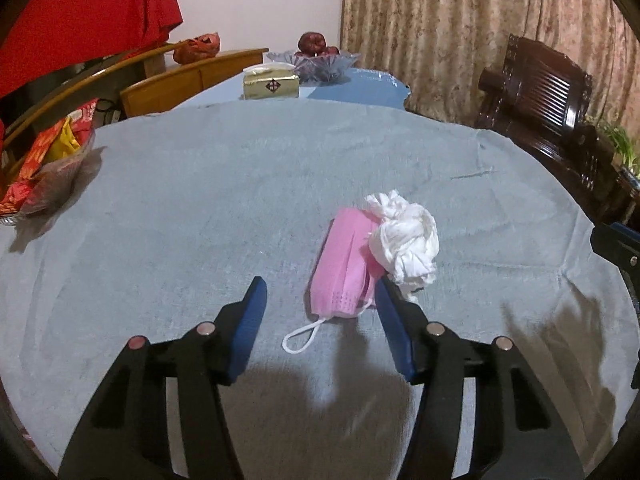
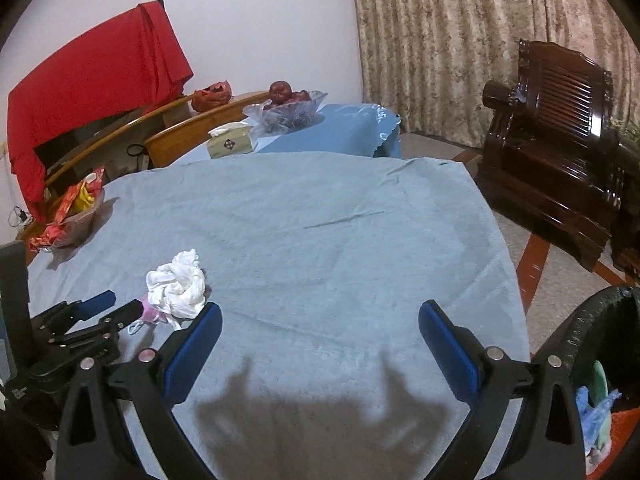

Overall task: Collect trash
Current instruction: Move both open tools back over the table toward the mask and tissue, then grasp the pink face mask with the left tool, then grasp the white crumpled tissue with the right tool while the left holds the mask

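The left gripper, blue-padded and black-framed, hangs with jaws spread wide and holding nothing, just short of the folded pink face mask on the pale blue tablecloth. A crumpled white tissue rests against the mask's far right edge. The right gripper, also parted and empty, hovers well right of the mask, near what seems to be a black-lined bin. To grip well, centre both pads across the mask's narrow width, press down to the cloth, and avoid snagging its white ear loop.

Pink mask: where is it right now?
In the left wrist view the pink mask lies between the open left gripper fingers, touching the white tissue wad.
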